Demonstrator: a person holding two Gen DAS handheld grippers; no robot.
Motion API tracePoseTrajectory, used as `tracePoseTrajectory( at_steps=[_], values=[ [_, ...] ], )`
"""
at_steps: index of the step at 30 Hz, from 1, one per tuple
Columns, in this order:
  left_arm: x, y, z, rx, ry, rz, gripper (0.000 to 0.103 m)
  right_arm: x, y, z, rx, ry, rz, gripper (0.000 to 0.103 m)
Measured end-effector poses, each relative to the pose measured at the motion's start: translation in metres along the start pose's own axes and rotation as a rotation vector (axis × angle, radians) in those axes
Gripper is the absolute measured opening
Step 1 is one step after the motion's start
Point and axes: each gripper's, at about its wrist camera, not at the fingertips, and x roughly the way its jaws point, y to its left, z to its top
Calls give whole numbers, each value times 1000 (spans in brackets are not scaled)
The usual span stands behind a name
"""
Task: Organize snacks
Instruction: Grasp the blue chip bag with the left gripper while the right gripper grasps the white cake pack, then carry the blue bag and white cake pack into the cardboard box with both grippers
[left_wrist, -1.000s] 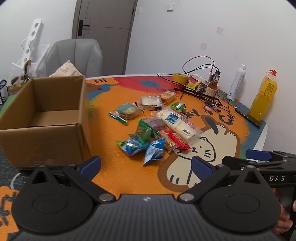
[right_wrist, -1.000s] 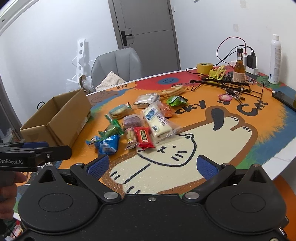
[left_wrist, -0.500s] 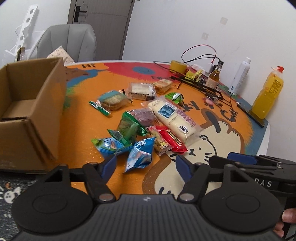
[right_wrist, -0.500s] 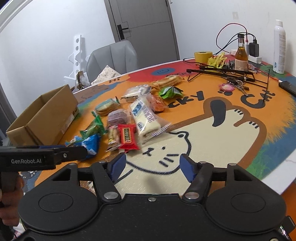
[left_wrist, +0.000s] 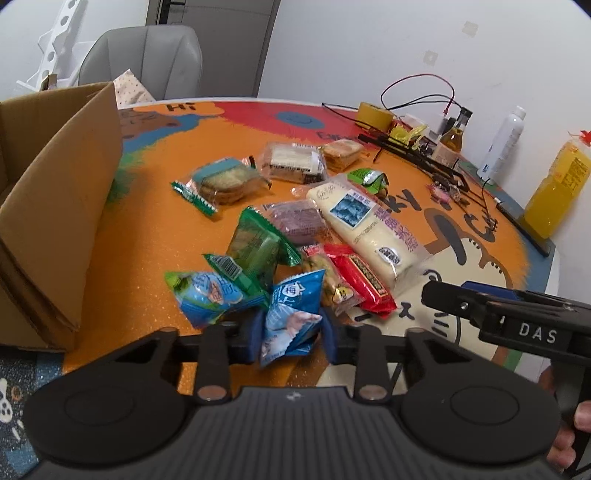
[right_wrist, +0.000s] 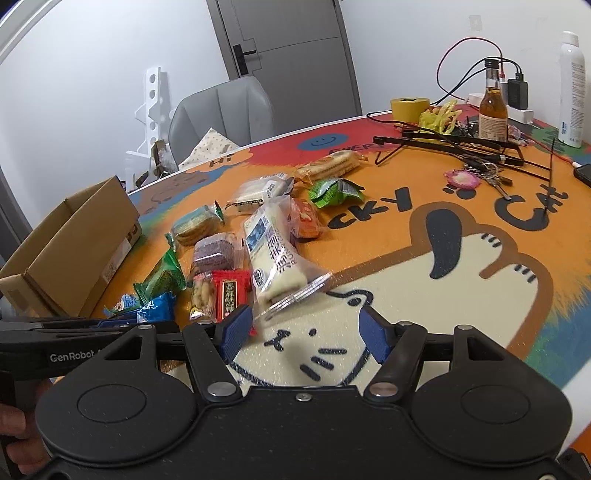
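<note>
A pile of wrapped snacks lies on the orange cat mat. My left gripper (left_wrist: 290, 338) has its blue pads around a blue snack packet (left_wrist: 291, 314) at the pile's near edge, touching it on both sides. A second blue packet (left_wrist: 207, 295) and a green packet (left_wrist: 258, 247) lie just beyond. My right gripper (right_wrist: 303, 332) is open, its left pad beside the end of a long white bread pack (right_wrist: 275, 254) and a red bar (right_wrist: 229, 295). The open cardboard box (left_wrist: 55, 192) stands to the left.
A yellow tape roll (left_wrist: 375, 114), cables, a brown bottle (right_wrist: 493, 107), a white spray can (left_wrist: 502, 144) and an orange juice bottle (left_wrist: 557, 188) stand at the far right. A grey chair (right_wrist: 221, 110) is behind the table. Keys (right_wrist: 476, 177) lie on the mat.
Both grippers moved forward toward the pile and narrowed. The left jaws went from wide open to closed around the blue packet. The right jaws came partly together.
</note>
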Motion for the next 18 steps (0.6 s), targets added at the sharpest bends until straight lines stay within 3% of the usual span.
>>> tracePoseTrajectory(
  at_steps=[18],
  values=[
    [-23,11,38,2,-96,-23,27,40,21,33,-57,5,-43,66]
  ],
)
